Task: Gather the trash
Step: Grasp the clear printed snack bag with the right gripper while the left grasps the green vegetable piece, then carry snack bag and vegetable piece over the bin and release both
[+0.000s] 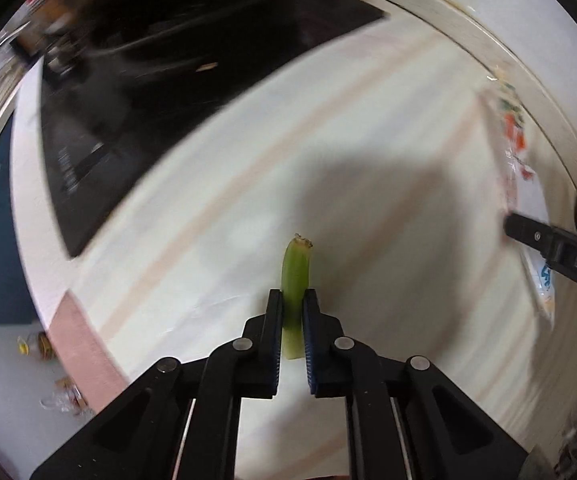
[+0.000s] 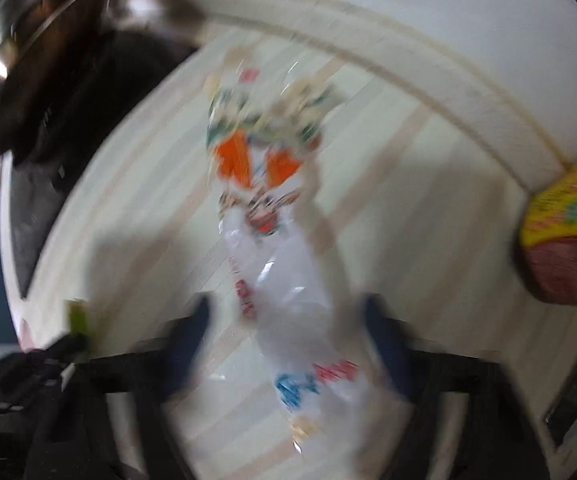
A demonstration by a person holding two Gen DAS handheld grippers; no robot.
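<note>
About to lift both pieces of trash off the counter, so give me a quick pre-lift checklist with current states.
1. Left gripper shut on the green stalk: ok.
2. Stalk centred between the pads: ok.
3. Wrapper between the right gripper's jaws: ok.
4. Right pads pressing on the wrapper: not ok, gaps show on both sides.
5. Right view sharp enough to judge the grasp: not ok, heavily blurred.
6. Bin location: cannot tell, none in view.
</note>
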